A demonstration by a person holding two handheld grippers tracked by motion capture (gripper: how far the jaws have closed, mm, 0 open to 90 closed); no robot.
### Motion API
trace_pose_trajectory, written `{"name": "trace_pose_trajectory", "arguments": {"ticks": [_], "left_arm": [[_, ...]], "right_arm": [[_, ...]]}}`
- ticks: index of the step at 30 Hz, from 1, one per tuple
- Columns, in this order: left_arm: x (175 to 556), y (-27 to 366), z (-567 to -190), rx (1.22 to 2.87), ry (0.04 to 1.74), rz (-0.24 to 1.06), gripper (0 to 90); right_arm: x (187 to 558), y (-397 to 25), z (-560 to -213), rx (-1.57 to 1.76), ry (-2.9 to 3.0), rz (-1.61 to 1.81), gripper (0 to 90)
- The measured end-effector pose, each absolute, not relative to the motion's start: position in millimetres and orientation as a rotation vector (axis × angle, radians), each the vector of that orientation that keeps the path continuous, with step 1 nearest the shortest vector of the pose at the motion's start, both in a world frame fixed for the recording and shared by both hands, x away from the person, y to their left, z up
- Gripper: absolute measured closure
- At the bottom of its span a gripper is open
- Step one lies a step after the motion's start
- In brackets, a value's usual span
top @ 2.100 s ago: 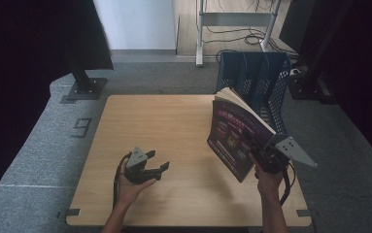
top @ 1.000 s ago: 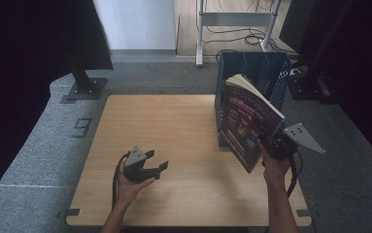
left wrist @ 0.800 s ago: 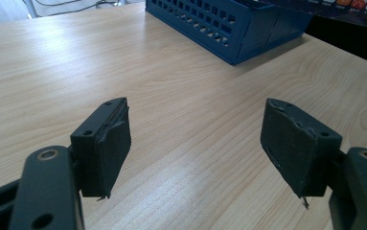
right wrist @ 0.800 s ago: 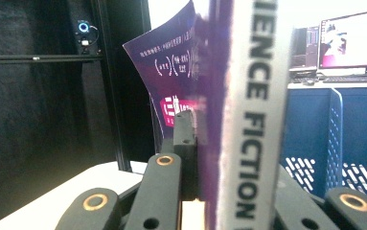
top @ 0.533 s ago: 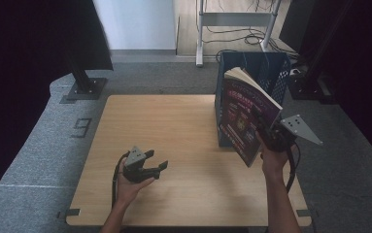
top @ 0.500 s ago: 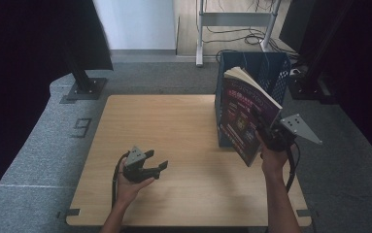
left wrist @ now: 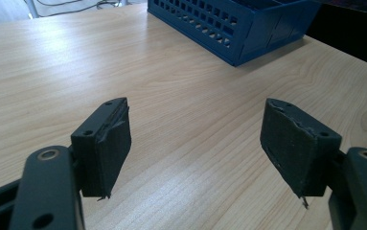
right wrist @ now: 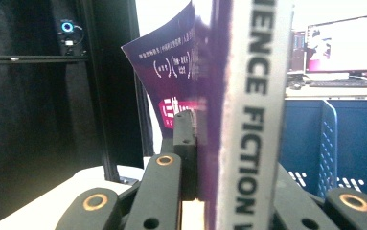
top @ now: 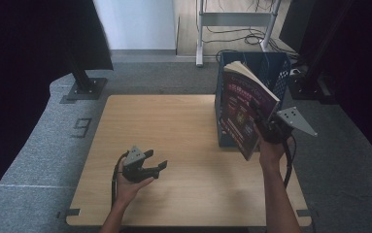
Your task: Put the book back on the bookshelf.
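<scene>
Right gripper view: the fingers (right wrist: 187, 143) of the right gripper (top: 266, 127) are pinching a purple paperback book (right wrist: 248, 96) near its spine, one finger flat against the cover, the other hidden behind the book. The white spine faces the camera with dark lettering running along it, and the cover bows away to the left.

High view: the book (top: 244, 112) is held clear of the counter (top: 174, 126), tilted, its cover facing the person and its pale page block uppermost. It stands in front of and partly over the near wall of a blue slotted crate (top: 271, 68) at the far right of the counter. Whether the book touches the crate cannot be told. The grey three-cornered plate on the gripper points to the right, and the cable hangs along the person's right forearm.

Left gripper view: the fingers (left wrist: 105, 143) of the left gripper (top: 147, 164) are spread wide with nothing between them, bare wood grain below, and the crate (left wrist: 238, 24) lies farther off. From above, this gripper rests low on the near left part of the counter in the person's left hand, well apart from the book.
</scene>
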State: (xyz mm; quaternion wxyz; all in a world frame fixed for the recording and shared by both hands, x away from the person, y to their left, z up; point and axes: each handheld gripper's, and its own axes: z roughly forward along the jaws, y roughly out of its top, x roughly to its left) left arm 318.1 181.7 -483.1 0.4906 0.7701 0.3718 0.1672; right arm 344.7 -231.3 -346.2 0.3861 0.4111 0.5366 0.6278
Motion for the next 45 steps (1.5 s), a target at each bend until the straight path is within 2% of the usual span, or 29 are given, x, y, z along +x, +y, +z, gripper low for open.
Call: {"name": "trace_pose_trajectory", "arguments": {"ticks": [45], "left_arm": [[321, 186, -484, 1.867, 0.916, 0.403, 26.8]], "right_arm": [[410, -229, -348, 1.103, 1.322, 1.476, 81.8]]}}
